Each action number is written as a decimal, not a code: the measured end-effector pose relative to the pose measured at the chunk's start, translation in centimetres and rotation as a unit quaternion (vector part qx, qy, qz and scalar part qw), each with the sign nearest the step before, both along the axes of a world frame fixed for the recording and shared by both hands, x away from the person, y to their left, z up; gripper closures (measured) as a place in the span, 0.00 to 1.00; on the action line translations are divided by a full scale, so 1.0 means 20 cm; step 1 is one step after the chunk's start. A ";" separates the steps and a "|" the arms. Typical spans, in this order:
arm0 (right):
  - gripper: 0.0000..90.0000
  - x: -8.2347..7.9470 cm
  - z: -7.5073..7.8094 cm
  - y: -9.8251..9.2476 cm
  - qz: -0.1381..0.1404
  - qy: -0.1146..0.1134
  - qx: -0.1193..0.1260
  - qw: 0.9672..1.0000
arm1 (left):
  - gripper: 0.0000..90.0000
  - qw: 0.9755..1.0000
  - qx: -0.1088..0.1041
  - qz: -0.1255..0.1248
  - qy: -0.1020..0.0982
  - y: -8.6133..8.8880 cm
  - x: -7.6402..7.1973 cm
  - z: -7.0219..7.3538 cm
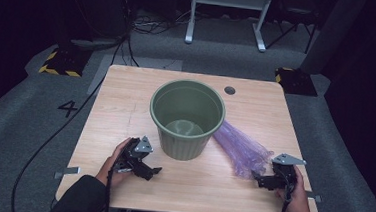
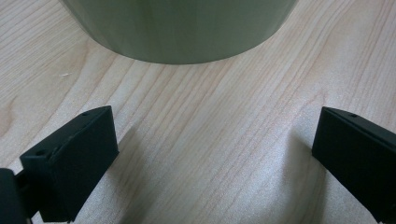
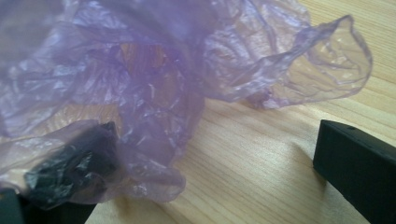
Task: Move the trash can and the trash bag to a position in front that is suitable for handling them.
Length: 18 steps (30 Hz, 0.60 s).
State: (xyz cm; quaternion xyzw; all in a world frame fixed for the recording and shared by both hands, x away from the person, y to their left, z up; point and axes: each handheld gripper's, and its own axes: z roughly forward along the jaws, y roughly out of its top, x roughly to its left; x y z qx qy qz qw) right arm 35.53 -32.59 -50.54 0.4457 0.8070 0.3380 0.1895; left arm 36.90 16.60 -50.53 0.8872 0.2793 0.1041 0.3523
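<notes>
Lining looks barely begun; green bin [image 1: 187, 117] stands bare at frame centre, purple plastic bag [image 1: 240, 149] crumpled on table [image 1: 115, 111] lower right; right gripper [image 1: 266, 181] gapes at its edge, film draped over 1 jaw; left gripper [image 1: 147, 172] open, empty.

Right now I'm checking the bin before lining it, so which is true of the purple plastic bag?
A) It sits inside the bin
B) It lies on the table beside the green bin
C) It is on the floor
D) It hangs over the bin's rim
B: the purple plastic bag lies crumpled on the table, right of the green bin, by the right gripper.
</notes>
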 end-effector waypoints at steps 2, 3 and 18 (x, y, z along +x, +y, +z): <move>0.00 0.00 0.00 0.00 0.001 -0.001 0.000 1.000 | 0.00 1.000 0.000 0.004 -0.001 0.00 0.00 0.00; 0.00 0.00 0.00 0.00 0.001 -0.001 0.000 1.000 | 0.00 1.000 0.000 0.004 -0.001 0.00 0.00 0.00; 0.00 -0.03 0.00 -0.05 0.000 0.001 -0.002 1.000 | 0.00 1.000 0.000 -0.010 -0.001 0.10 -0.05 0.00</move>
